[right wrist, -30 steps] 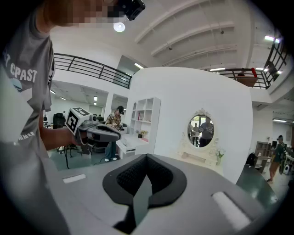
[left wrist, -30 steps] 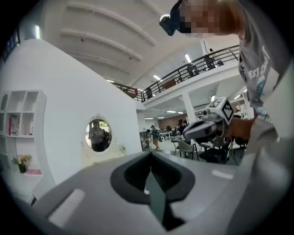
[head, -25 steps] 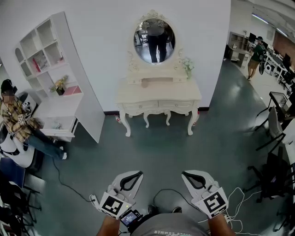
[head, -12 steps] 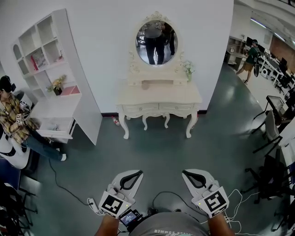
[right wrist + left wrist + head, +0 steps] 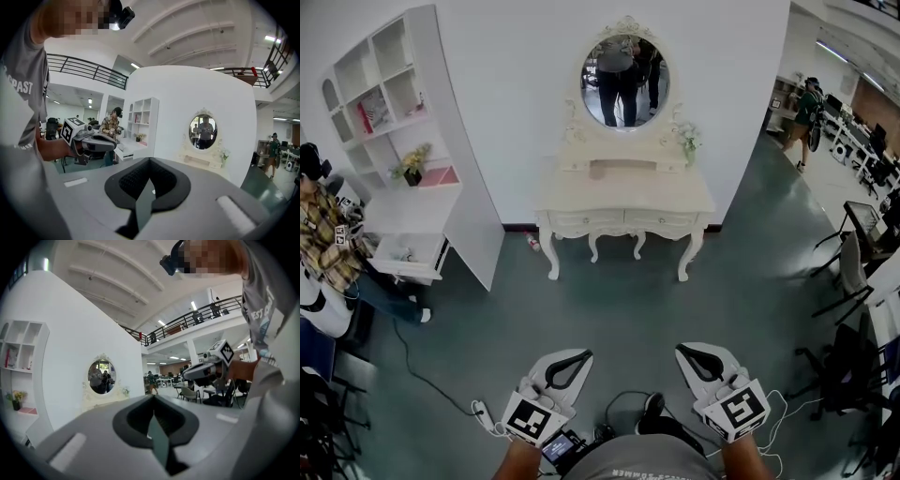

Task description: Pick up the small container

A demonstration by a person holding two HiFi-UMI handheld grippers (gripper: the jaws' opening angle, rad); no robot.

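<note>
Meanwhile, head view: left gripper [image 5: 579, 356] and right gripper [image 5: 684, 352] hang above the floor [image 5: 619, 309], well apart from the counter [image 5: 623, 198]; small container indiscernible. Left gripper view: fingers [image 5: 133, 420] clenched, empty. Right gripper view: likewise. Seemingly the approach step; next, close in and unclench.

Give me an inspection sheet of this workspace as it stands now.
surface: white dressing table against the wall, far ahead across the grey floor.
job's things: small container not made out from here.
clutter: flowers on the table's right; small object on the floor by its left leg.
grippers: left gripper and right gripper both shut, empty.
cables: cable across the floor at left; white cables at right.
surroundings: oval mirror, white shelf unit, seated person, chairs.
</note>
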